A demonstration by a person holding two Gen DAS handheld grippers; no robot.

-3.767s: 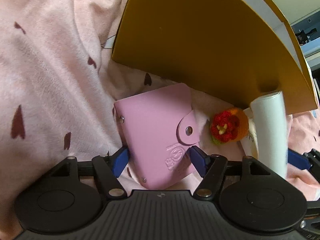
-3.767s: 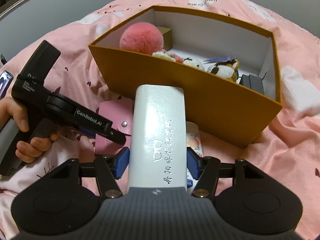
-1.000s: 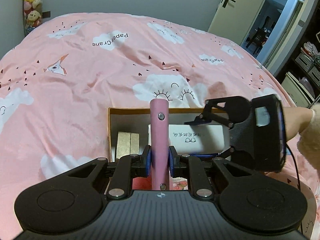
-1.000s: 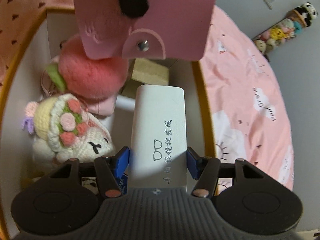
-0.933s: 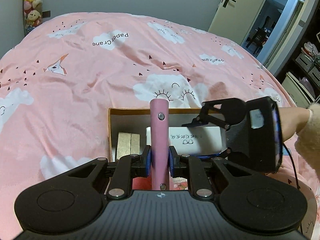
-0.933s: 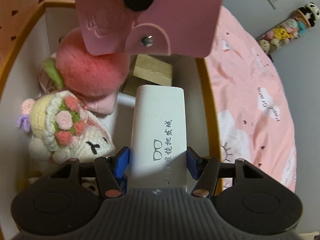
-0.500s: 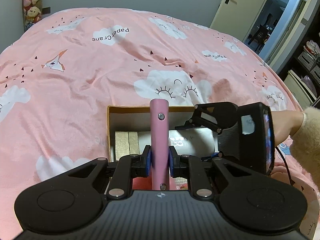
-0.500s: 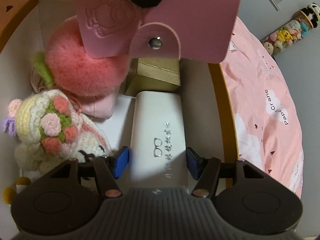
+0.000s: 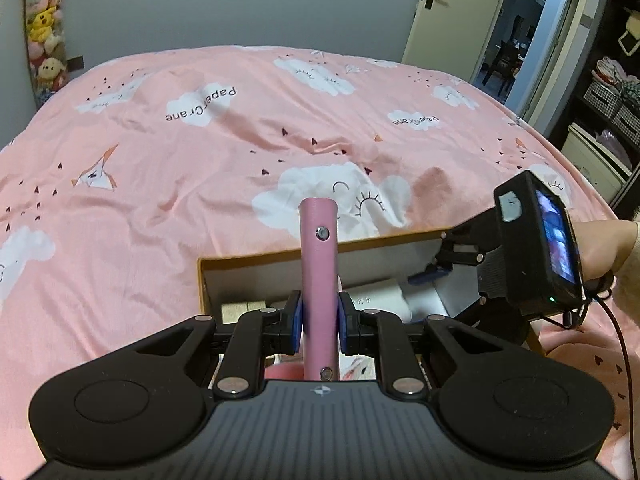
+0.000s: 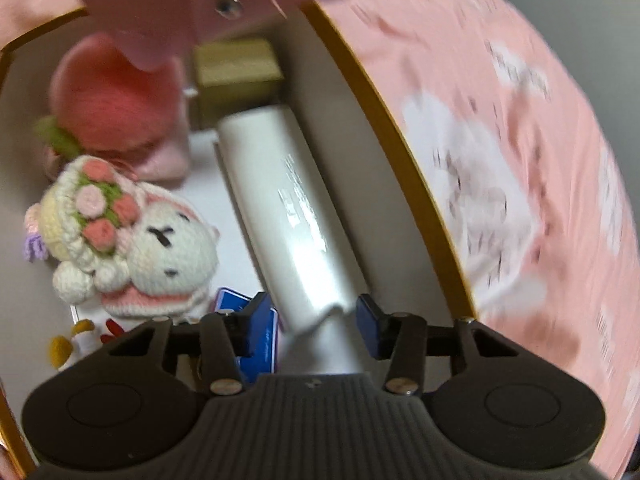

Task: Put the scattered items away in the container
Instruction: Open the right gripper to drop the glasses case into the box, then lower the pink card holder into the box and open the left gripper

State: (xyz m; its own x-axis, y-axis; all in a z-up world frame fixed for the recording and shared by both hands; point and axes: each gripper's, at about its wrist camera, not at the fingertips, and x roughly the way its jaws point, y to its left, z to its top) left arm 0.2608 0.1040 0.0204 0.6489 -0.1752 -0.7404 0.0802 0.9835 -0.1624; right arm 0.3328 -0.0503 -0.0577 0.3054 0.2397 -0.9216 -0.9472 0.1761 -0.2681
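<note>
Left gripper (image 9: 319, 317): jaws pressed tight on the pink card wallet (image 9: 319, 280), which stands edge-on and upright between the blue pads, its spine rising well past the fingertips and its snap stud facing the camera. It hangs above the open box (image 9: 256, 258), over the near end.

Right gripper (image 10: 312, 316): jaws have just been closing in, yet both blue pads stand clear of the white glasses case (image 10: 286, 216); a gap shows on either side. The case lies slanted between and beyond the fingertips, tilted toward the upper left, resting on the box floor along the box's right wall (image 10: 384, 120). View is motion-blurred.

Box contents, seen from the right wrist:
- crocheted white bunny (image 10: 132, 248) with flower cap, left of the jaws, just beside the case;
- fluffy pink pompom (image 10: 116, 104), beyond the bunny;
- small tan carton (image 10: 236, 66), past the far end of the case;
- blue card (image 10: 260, 336) under the left fingertip.

The wallet (image 10: 168, 8) shows again at the top of that view, hanging over the pompom.

Surroundings: pink cloud-print bedspread (image 9: 200, 140); a person's hand (image 9: 604, 248) behind the right gripper's body.
</note>
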